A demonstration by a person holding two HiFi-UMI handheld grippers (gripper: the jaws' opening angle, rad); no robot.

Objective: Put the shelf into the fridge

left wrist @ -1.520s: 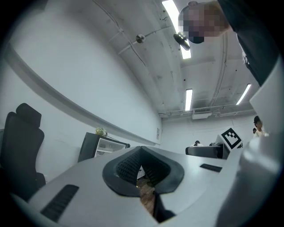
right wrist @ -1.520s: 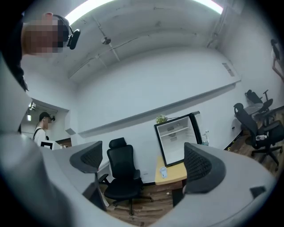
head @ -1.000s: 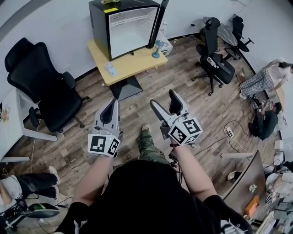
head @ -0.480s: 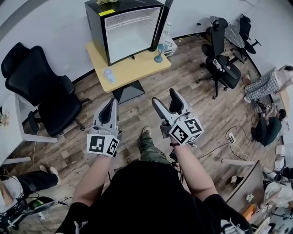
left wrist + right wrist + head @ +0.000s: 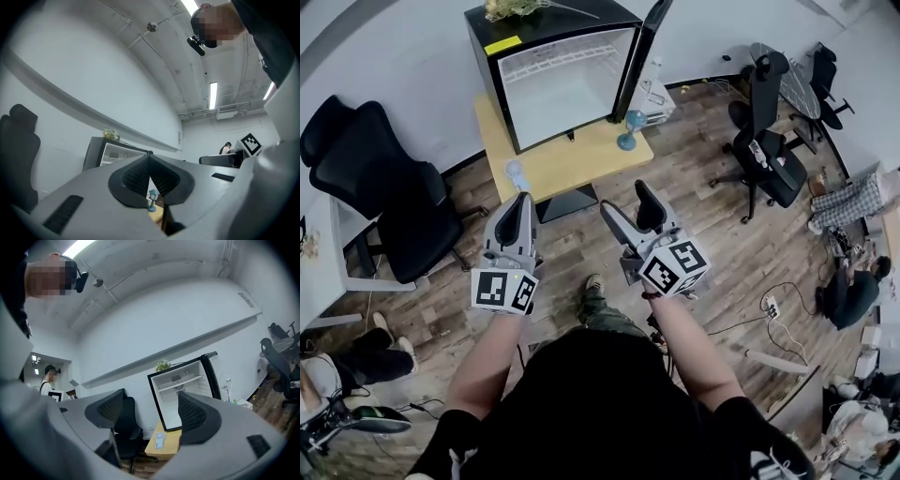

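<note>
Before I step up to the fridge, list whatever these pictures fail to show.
- Fridge lower interior: right gripper view, a jaw of the open right gripper covers it.
- Most of the fridge: left gripper view, the shut left gripper blocks it.
- Floor under the person: head view, their body hides it; no loose shelf shows anywhere.
- Yellow label on the fridge top: head view, too small to read.

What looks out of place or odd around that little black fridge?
Nothing is spilled or broken. The black mini fridge on the yellow wooden table just stands with its door wide open, bare below one high shelf.
</note>
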